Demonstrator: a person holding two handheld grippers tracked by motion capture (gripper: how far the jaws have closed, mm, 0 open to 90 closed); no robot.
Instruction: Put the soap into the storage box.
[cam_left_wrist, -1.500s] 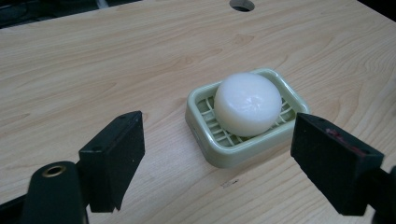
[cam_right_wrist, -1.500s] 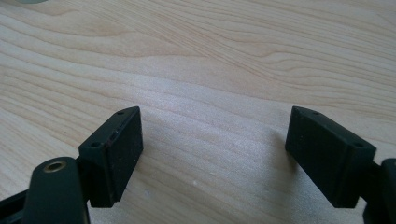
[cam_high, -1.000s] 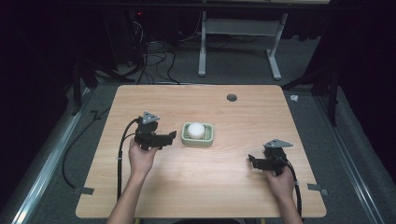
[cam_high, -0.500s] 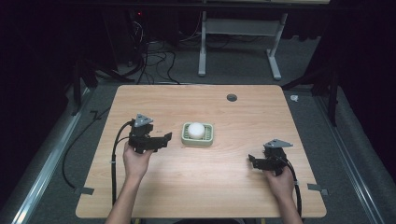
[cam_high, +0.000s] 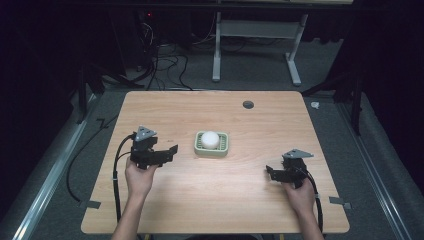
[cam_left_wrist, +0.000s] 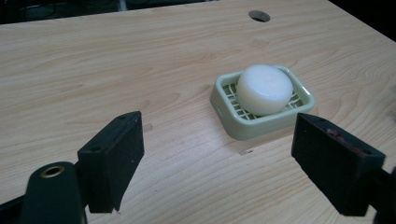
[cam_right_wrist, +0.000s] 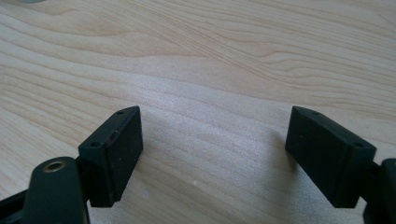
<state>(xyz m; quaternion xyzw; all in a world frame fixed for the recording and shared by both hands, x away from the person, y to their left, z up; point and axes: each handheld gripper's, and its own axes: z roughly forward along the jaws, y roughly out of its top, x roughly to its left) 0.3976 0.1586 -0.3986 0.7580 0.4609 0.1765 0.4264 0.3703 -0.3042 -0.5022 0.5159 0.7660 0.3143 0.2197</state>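
A round white soap bar lies in a pale green slotted soap dish near the middle of the wooden table. My left gripper is held just left of the dish, pointing at it, open and with nothing between its jaws. My right gripper hovers low over bare wood near the right front of the table, open and empty, well apart from the dish.
A dark round cable hole sits in the table's far part. Black cables trail from both grippers toward the near edge. Table legs and cables stand on the floor beyond the far edge.
My left gripper has drawn back to the left and slightly toward the person, away from the soap dish. The right gripper has stayed in place.
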